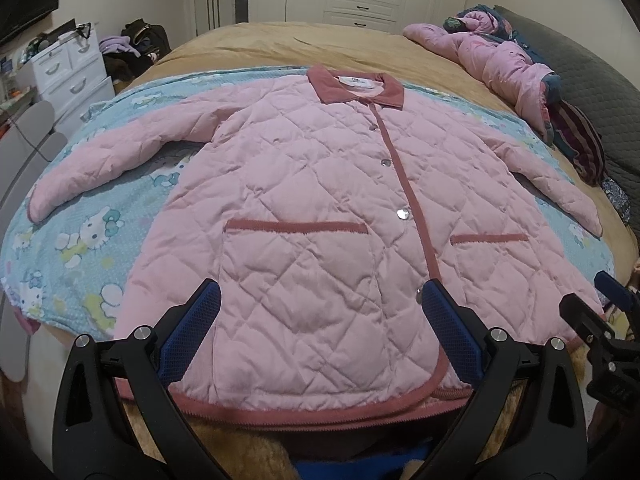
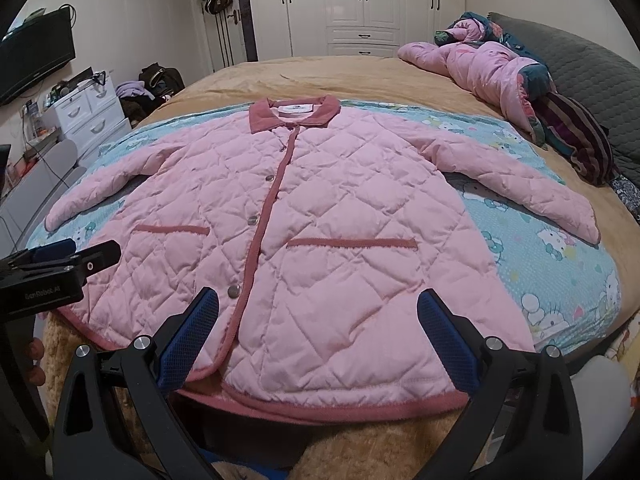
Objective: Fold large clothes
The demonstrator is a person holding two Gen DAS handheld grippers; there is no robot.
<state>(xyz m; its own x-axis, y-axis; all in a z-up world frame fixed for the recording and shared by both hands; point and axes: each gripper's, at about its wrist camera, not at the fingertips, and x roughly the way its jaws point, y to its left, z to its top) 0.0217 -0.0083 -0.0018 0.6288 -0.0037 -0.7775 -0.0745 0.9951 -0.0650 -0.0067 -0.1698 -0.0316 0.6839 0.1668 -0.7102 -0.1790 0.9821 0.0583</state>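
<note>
A pink quilted button-front jacket (image 1: 320, 216) lies flat on a blue cartoon-print sheet (image 1: 80, 240). A crumpled pink coat (image 1: 496, 60) lies far right. The left hand-held gripper (image 1: 320, 304) and right hand-held gripper (image 2: 318, 308) hover wide open, empty, above its near hem.

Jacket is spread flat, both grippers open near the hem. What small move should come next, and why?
Probably the left gripper should go to the left sleeve and close on its cuff to fold it inward. The pink quilted jacket lies flat and buttoned, sleeves spread out, and both it and the right gripper hold nothing.
</note>
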